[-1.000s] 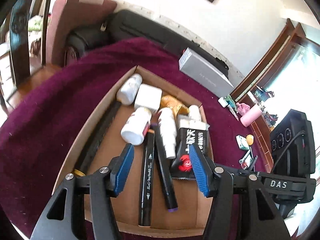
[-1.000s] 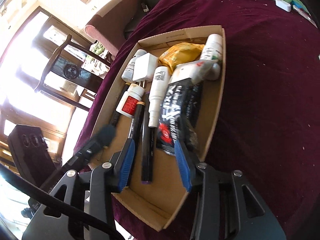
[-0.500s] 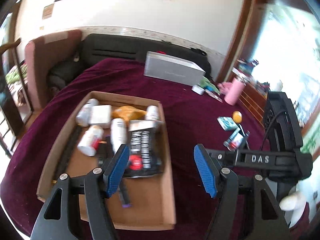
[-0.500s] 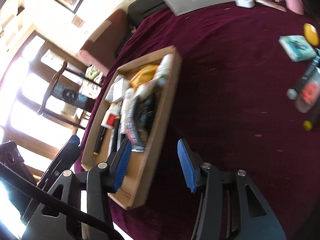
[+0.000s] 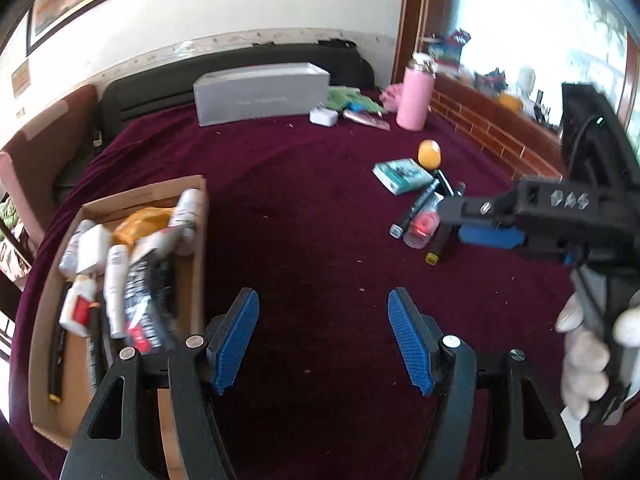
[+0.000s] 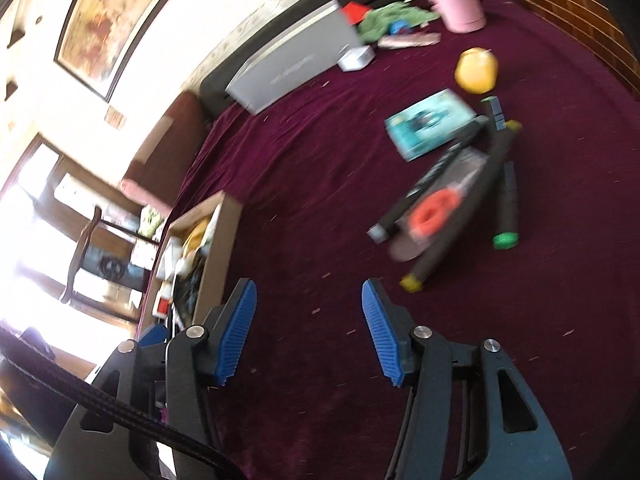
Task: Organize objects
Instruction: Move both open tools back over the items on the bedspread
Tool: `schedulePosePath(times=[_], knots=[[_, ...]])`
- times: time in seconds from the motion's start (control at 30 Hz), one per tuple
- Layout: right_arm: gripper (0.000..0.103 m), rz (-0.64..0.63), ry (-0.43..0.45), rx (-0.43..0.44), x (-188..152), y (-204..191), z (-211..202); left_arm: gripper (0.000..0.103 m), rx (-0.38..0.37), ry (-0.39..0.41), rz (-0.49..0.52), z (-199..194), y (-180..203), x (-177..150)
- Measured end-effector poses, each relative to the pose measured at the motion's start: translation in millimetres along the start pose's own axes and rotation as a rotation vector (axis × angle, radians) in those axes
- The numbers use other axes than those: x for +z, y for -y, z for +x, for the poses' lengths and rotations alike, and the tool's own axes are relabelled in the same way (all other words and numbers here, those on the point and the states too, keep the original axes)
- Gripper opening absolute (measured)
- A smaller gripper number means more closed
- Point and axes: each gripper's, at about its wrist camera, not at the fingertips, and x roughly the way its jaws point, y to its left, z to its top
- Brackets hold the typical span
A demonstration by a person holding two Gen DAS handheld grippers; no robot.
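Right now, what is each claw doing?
Left claw: open, empty, jaws just opened wider.
Right claw: open, empty, jaws just opened wider.

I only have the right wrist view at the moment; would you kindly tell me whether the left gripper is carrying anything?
Observer: No. The left gripper is open, its jaws just widened, with only purple cloth between them.
Operator: Thank you. How close is my right gripper to the markers?
Observer: Seen from the side, the right gripper, which has also just been opening, hangs empty right beside the markers; I cannot tell whether it touches them.
Operator: And what fills the box?
Observer: The cardboard box holds white bottles, a yellow packet and a black pouch.
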Motion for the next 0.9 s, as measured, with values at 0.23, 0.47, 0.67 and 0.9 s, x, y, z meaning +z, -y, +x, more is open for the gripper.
schedulePosePath(times=[0.23,0.47,0.67,0.9], knots=[[0.055,0.042,0.051,-0.019,20,36,-20,0.061,0.025,-0.077,0.033,37,19,9],[0.056,0.100,0.080,-0.040,38,72,-30,0.061,0.046,-0.148,0.050,70,29,12],[0.056,0.144,0.083,-0.058,48,94,-29,0.061,0.050,-0.199,0.054,93,33,8],[0.056,0.157,0.065,-0.063,55,99,-16,0.065,0.040,-0.194,0.041,98,29,9]])
